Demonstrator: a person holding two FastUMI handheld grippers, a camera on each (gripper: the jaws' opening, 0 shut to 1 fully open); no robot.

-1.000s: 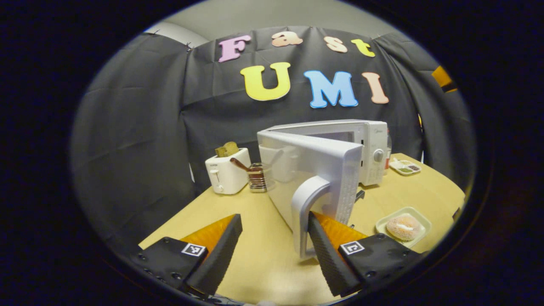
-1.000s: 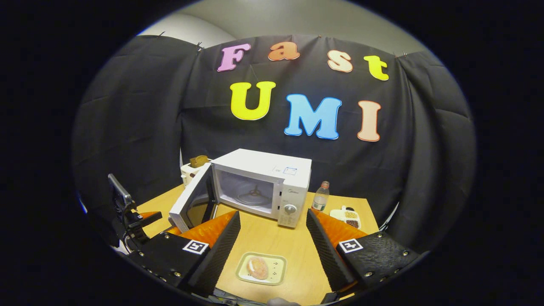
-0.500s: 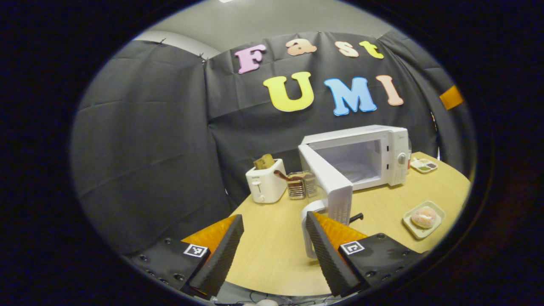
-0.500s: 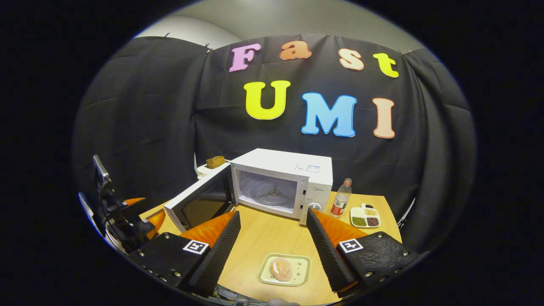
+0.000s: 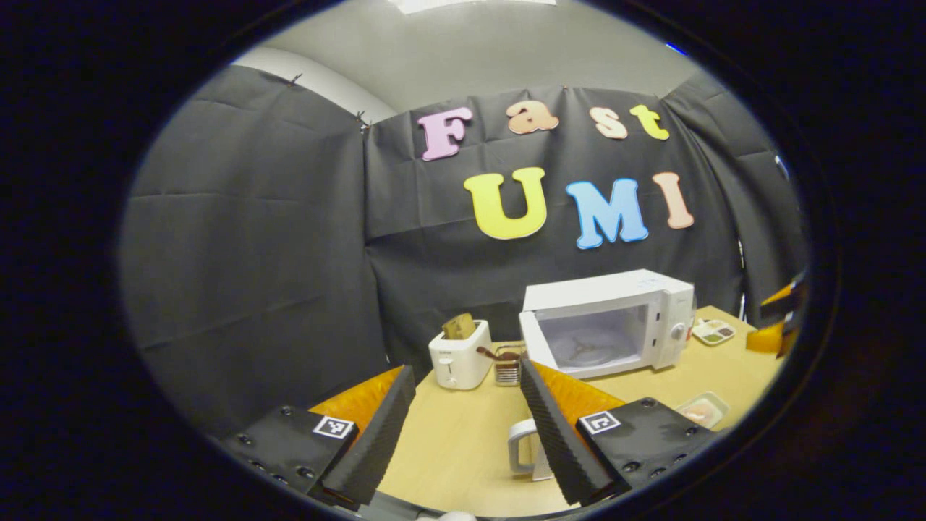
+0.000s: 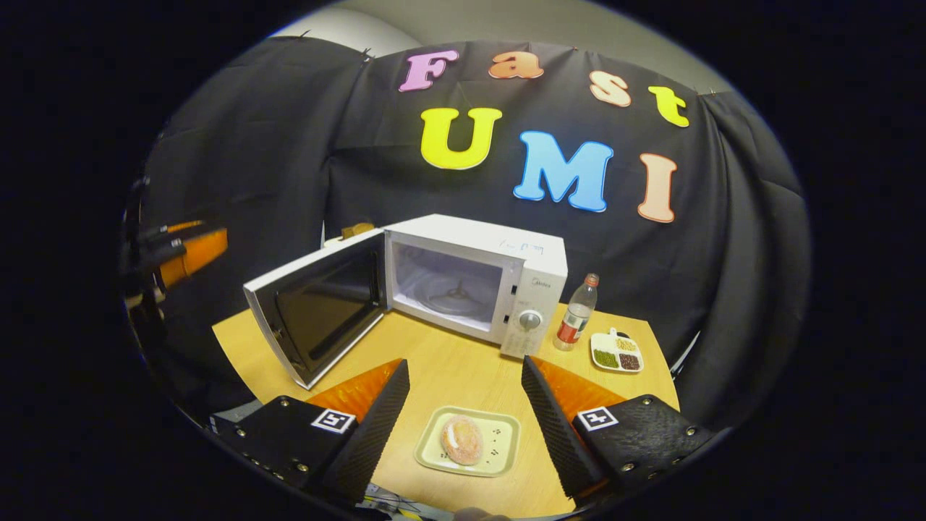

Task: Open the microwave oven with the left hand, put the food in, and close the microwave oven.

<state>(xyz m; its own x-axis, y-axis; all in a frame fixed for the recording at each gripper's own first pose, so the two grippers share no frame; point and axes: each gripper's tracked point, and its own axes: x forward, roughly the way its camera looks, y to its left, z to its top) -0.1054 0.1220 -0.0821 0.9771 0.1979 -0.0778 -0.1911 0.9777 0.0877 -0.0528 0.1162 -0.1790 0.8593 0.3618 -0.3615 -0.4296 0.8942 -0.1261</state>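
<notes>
The white microwave (image 6: 499,275) stands at the back of the table with its door (image 6: 318,307) swung wide to the left and the cavity with its turntable exposed. A round bun (image 6: 461,439) lies on a pale rectangular plate (image 6: 499,456) near the front edge, right between the fingers of my open right gripper (image 6: 463,427), which hovers above it. In the left gripper view the microwave (image 5: 615,315) is farther off, and the door handle (image 5: 521,449) pokes out beside the right finger. My left gripper (image 5: 463,434) is open and holds nothing. It also appears at the left edge (image 6: 177,250).
A white toaster (image 5: 459,356) with bread and a utensil holder (image 5: 508,365) stand left of the microwave. A bottle (image 6: 576,312) and a small divided tray (image 6: 616,352) sit to its right. The wooden table (image 6: 463,365) has bare room in front of the oven.
The left gripper has let go of the door handle and drawn back up and away. The door has swung from half open to wide open. The right gripper view now looks lower, over the plate.
</notes>
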